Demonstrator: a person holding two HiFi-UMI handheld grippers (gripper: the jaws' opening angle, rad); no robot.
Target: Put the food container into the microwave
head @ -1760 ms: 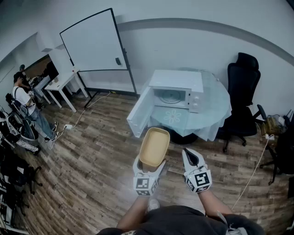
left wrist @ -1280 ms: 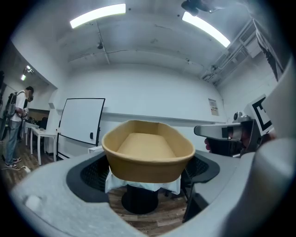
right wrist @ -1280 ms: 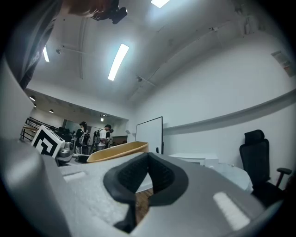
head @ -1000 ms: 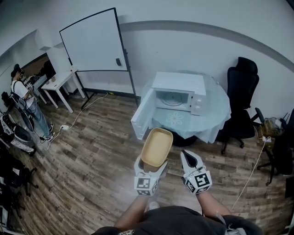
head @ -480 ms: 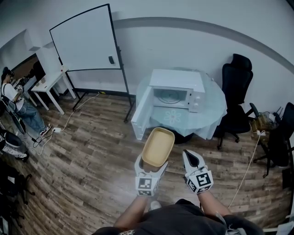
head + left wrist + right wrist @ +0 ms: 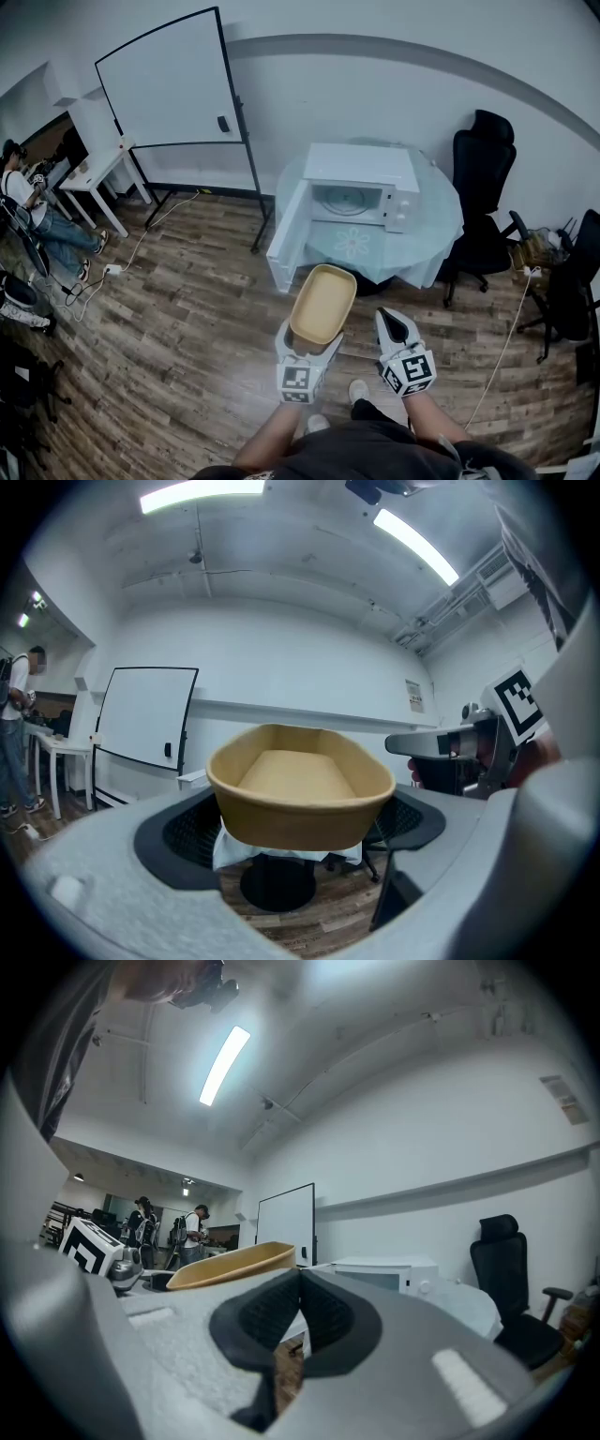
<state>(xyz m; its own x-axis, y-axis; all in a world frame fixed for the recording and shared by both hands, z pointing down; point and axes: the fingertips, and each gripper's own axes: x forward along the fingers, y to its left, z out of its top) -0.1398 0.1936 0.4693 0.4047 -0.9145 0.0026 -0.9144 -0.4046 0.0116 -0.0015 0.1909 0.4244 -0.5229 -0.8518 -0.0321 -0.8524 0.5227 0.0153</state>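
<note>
Container (image 6: pixel 323 304), clamped in the left hand-held gripper (image 6: pixel 308 340), points lengthwise at the open microwave (image 6: pixel 361 184) well ahead; right hand-held gripper (image 6: pixel 391 322) closed, empty.

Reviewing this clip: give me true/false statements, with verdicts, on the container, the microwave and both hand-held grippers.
The left hand-held gripper holds the food container. True.
The microwave has its door shut. False: the door stands open.
The right hand-held gripper is shut and empty. True.
The food container sits inside the microwave. False: it is in the air, short of the table.
</note>
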